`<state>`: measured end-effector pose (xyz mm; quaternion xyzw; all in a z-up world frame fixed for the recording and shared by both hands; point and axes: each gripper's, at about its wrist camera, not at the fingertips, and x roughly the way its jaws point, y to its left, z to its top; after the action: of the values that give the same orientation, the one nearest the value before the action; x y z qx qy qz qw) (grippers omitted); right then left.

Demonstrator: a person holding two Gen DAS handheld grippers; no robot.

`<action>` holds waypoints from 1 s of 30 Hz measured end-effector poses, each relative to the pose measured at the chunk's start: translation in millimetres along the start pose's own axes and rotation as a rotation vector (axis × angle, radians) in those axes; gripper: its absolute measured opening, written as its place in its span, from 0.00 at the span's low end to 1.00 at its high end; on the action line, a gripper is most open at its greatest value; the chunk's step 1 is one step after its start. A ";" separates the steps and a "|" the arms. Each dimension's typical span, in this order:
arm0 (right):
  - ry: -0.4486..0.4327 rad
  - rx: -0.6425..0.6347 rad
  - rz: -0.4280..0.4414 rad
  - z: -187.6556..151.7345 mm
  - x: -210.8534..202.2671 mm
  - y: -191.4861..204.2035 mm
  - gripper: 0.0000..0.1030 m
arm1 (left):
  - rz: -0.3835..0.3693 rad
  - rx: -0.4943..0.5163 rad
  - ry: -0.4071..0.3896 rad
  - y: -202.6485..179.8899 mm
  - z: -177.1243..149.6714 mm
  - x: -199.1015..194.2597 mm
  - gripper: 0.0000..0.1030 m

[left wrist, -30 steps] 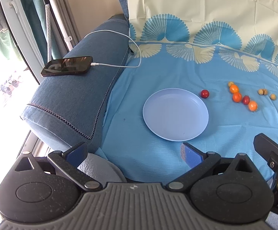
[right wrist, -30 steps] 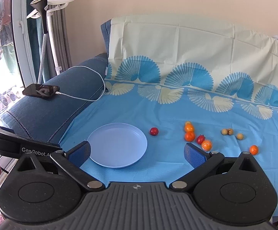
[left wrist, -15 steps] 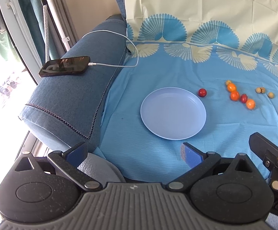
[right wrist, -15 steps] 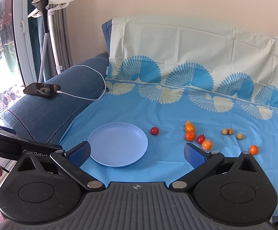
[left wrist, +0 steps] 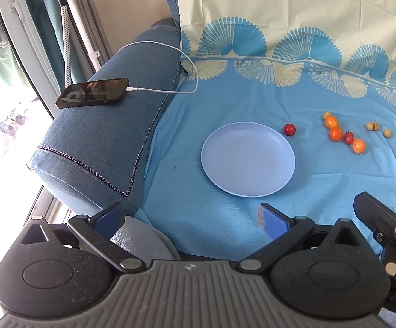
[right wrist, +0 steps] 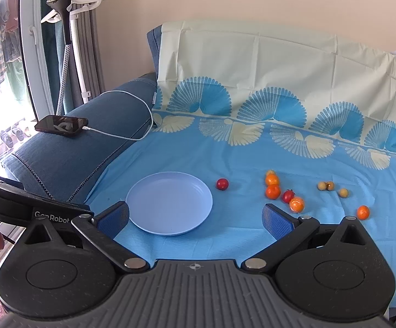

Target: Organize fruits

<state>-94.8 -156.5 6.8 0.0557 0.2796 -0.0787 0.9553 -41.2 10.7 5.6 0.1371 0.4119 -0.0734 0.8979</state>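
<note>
A pale blue plate (left wrist: 217,147) (right wrist: 143,194) lies bare on the blue sheet of a sofa seat. Just right of it sits a red cherry tomato (left wrist: 289,129) (right wrist: 222,184). Farther right lie several small oranges (left wrist: 336,133) (right wrist: 273,191), another red tomato (left wrist: 349,137) (right wrist: 288,195) and three tan longans (left wrist: 387,133) (right wrist: 343,192). My left gripper (left wrist: 191,220) stands open at the seat's front edge, well short of the plate. My right gripper (right wrist: 195,220) is open too, hovering near the plate's front rim, with nothing between its fingers.
A black phone (left wrist: 92,93) (right wrist: 61,125) on a white charging cable (left wrist: 170,90) rests on the blue armrest at left. The cream and blue sheet climbs the backrest (right wrist: 252,63). A garment steamer stand (right wrist: 67,27) and a window are far left.
The left wrist view has pulled back and tilted slightly, so the plate and fruits sit a little smaller and farther. The right gripper has barely shifted. Both stay open.
</note>
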 end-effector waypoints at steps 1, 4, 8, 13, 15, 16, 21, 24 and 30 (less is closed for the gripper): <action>0.001 0.000 0.001 0.0 0.2 0.1 1.00 | 0.000 0.001 0.001 -0.6 0.1 0.3 1.00; 0.000 0.002 0.004 -0.5 0.3 -2.1 1.00 | -0.001 0.004 0.001 -1.9 -0.1 0.1 1.00; 0.001 0.014 0.003 -1.8 0.3 -5.2 1.00 | -0.005 0.009 -0.001 -3.4 0.2 -0.4 1.00; -0.011 0.044 -0.017 -2.2 -1.3 -13.0 1.00 | -0.027 0.005 0.017 -7.3 2.7 0.9 1.00; -0.017 0.064 -0.023 -3.5 -2.1 -18.9 1.00 | -0.036 0.004 0.019 -10.0 4.0 1.2 1.00; -0.019 0.074 -0.024 -4.2 -2.1 -21.9 1.00 | -0.039 0.005 0.020 -11.5 4.6 1.4 1.00; -0.031 0.127 -0.064 -5.2 -0.5 -39.8 1.00 | -0.051 0.013 0.011 -20.2 9.1 2.6 1.00; -0.034 0.164 -0.094 -6.7 2.0 -52.4 1.00 | -0.062 0.018 0.009 -26.1 14.9 5.6 1.00; -0.059 0.221 -0.145 -10.2 5.2 -76.7 1.00 | -0.087 0.036 -0.002 -42.1 29.3 13.3 1.00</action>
<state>-109.8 -230.8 -9.3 0.1380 0.2445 -0.1794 0.9429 -21.8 -38.6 5.9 0.1352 0.4154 -0.1197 0.8916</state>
